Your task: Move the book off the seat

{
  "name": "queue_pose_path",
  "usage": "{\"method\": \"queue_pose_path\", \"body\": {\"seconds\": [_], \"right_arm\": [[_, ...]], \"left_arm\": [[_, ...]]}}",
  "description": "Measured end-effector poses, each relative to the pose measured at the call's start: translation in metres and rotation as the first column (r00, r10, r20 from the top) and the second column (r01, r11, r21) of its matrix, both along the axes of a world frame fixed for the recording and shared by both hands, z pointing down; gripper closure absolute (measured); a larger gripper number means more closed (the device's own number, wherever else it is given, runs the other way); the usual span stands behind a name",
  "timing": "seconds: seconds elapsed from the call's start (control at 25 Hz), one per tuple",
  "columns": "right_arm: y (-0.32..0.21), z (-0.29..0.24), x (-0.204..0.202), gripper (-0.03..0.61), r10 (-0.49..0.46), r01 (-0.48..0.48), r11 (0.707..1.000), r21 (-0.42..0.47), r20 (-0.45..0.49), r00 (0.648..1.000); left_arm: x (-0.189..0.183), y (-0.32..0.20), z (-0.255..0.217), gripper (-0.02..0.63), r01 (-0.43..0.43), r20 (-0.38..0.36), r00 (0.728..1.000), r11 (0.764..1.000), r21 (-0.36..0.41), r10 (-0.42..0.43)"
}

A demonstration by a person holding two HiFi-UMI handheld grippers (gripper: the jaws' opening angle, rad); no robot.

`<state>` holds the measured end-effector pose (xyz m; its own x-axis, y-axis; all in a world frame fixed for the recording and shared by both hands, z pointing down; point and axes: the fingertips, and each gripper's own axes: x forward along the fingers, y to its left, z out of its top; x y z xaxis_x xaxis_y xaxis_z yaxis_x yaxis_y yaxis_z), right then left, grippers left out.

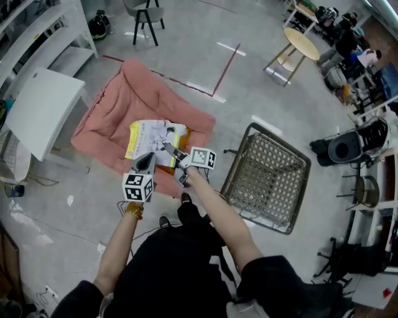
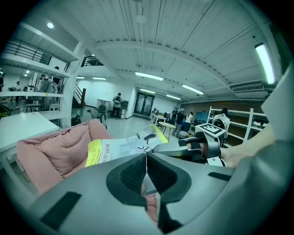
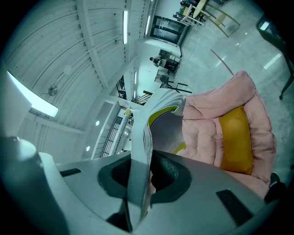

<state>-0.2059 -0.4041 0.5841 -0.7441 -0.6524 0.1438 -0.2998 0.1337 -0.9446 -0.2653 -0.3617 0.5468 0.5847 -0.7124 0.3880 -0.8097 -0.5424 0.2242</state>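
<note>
A white book with a yellow edge (image 1: 151,140) lies on the pink cushioned seat (image 1: 134,99) in the head view. My right gripper (image 1: 169,149) reaches in from the right and is shut on the book's near right corner. In the right gripper view the book's edge (image 3: 139,165) stands between the pads, lifted off the pink seat (image 3: 209,133) and its yellow cushion (image 3: 236,140). My left gripper (image 1: 147,160) is at the book's near edge, its jaws shut tip to tip (image 2: 146,155). The book (image 2: 117,148) and right gripper (image 2: 183,149) show just beyond them.
A wicker-seated metal frame (image 1: 268,177) stands right of the seat. A white table (image 1: 43,109) and white shelves (image 1: 37,31) are at the left. A chair (image 1: 146,15) and a round table (image 1: 301,43) stand farther off, with people at the far right.
</note>
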Motion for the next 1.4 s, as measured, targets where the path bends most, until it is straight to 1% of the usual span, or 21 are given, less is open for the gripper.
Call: {"method": "queue_pose_path", "body": {"seconds": [0.2,0.4,0.64,0.8,0.96,1.08,1.2,1.4], "right_arm": [[0.012,-0.016,-0.006,0.505,-0.003,0.004,1.0,0.021,-0.027,1.0],[0.034,-0.033,-0.02,0.505,0.008,-0.008,0.999,0.032,-0.016,1.0],[0.059,-0.043,-0.032,0.506,0.049,-0.048,0.998,0.05,-0.011,0.999],[0.074,-0.045,-0.029,0.505,0.077,-0.076,0.995,0.068,-0.016,0.997],[0.086,-0.047,-0.013,0.505,0.094,-0.09,0.992,0.089,-0.038,0.995],[0.093,-0.052,-0.002,0.505,0.107,-0.107,0.991,0.082,0.004,0.994],[0.098,-0.057,0.014,0.505,0.12,-0.121,0.989,0.087,0.014,0.993],[0.114,-0.063,0.055,0.505,0.11,-0.114,0.99,0.084,0.047,0.993]], "left_arm": [[-0.007,0.013,-0.011,0.601,-0.006,-0.016,1.0,1.0,0.016,0.007],[-0.019,0.031,-0.025,0.601,-0.011,-0.033,0.999,1.0,0.027,0.011],[-0.028,0.057,-0.033,0.601,-0.041,-0.051,0.998,0.998,0.047,0.044],[-0.026,0.073,-0.029,0.601,-0.07,-0.05,0.996,0.996,0.048,0.072],[-0.016,0.085,-0.03,0.601,-0.085,-0.048,0.995,0.995,0.053,0.088],[-0.004,0.093,-0.035,0.601,-0.096,-0.043,0.994,0.994,0.061,0.098],[0.01,0.098,-0.04,0.601,-0.103,-0.032,0.994,0.992,0.067,0.106],[0.058,0.11,-0.047,0.601,-0.109,-0.024,0.994,0.991,0.08,0.111]]}}
